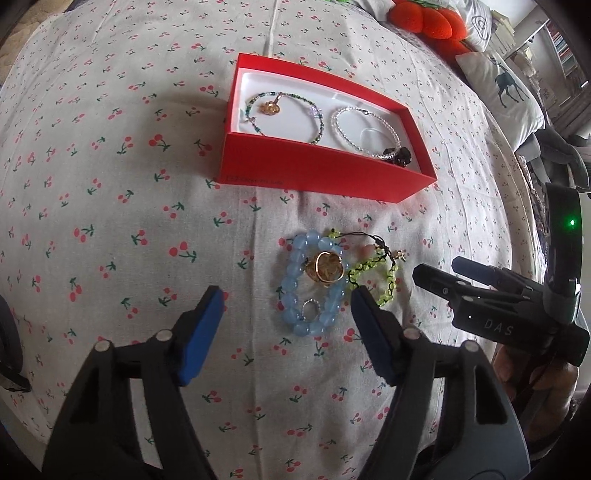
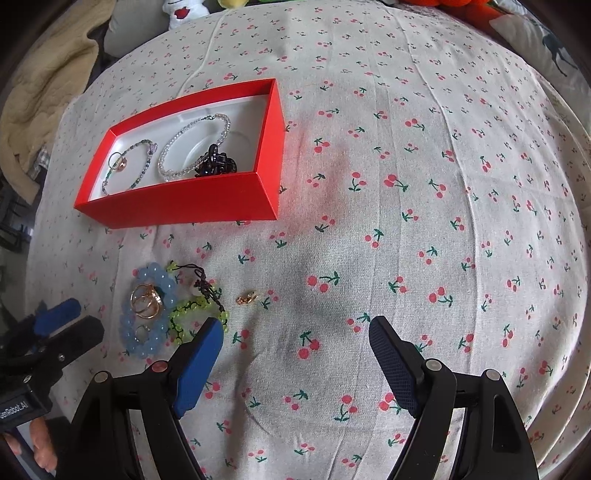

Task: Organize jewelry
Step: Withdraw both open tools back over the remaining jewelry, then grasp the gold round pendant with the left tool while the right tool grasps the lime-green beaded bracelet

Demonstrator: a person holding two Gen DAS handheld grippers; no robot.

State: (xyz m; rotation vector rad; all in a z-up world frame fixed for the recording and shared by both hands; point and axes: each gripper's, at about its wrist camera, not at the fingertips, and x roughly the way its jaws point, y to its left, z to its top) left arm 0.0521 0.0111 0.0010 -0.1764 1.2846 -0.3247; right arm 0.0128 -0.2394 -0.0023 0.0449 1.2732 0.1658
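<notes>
A blue bead bracelet (image 1: 291,306) lies on the cherry-print sheet with gold rings (image 1: 325,271) and a small silver ring (image 1: 309,308) inside it. A green bead bracelet (image 1: 389,275) on black cord touches its right side. My left gripper (image 1: 288,299) hovers open just above the blue bracelet, the pads not touching it. My right gripper (image 2: 295,326) is open over bare sheet, to the right of the pile (image 2: 147,314). A small gold charm (image 2: 248,297) lies apart. The red box (image 1: 325,173) holds two bead bracelets, a gold ring and a black piece.
The bed sheet (image 2: 406,221) spreads wide to the right of the pile. Pillows, one with a deer print (image 1: 506,88), and an orange plush (image 1: 424,22) sit at the far edge. A beige blanket (image 2: 44,92) lies beyond the box on the left.
</notes>
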